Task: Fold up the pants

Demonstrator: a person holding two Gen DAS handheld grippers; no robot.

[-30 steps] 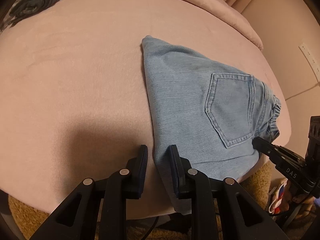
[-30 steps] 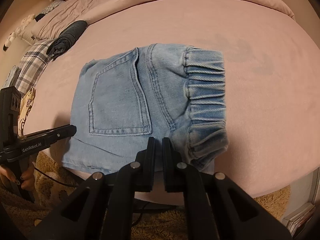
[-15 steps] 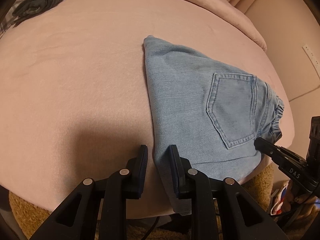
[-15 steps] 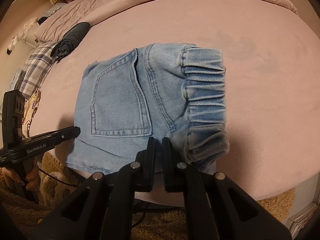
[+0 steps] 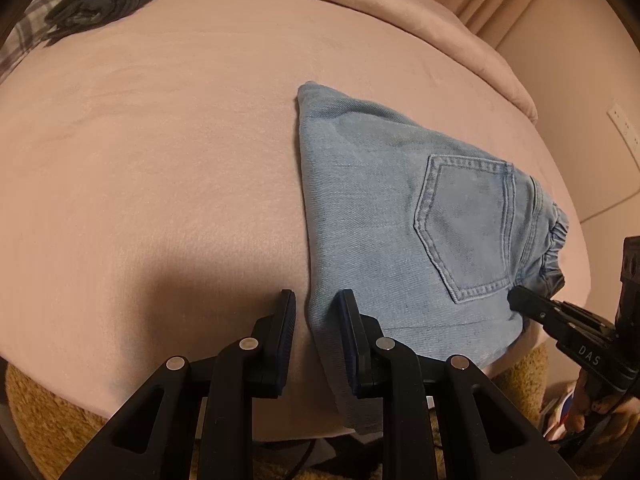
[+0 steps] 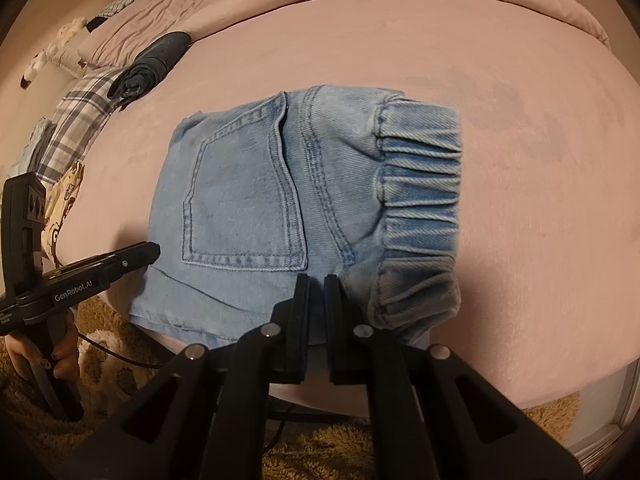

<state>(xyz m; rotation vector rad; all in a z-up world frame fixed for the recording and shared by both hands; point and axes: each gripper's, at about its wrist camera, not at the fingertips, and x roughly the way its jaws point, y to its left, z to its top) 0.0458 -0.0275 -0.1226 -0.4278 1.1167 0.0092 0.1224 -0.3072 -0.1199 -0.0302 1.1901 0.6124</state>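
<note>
Light blue jeans (image 5: 400,216) lie folded into a compact rectangle at the near edge of the pink bed (image 5: 160,160), back pocket up, elastic waistband (image 6: 420,208) on the right. Their near edge hangs slightly over the bed edge. My left gripper (image 5: 316,312) has its jaws a little apart around the jeans' near left corner edge, without a clear clamp. My right gripper (image 6: 317,292) has its jaws almost together over the near edge of the jeans (image 6: 260,208) by the waistband; I cannot see fabric pinched. Each gripper shows in the other's view, the left (image 6: 152,250) and the right (image 5: 516,300).
A rolled dark garment (image 5: 100,0) and a plaid cloth (image 6: 76,128) lie at the far left of the bed. A brown shaggy rug (image 6: 340,452) covers the floor below the bed edge. A wall outlet (image 5: 624,128) is at the right.
Both grippers have drawn back slightly toward the bed edge, and the jeans sit a bit farther from the cameras. The jaws have not changed.
</note>
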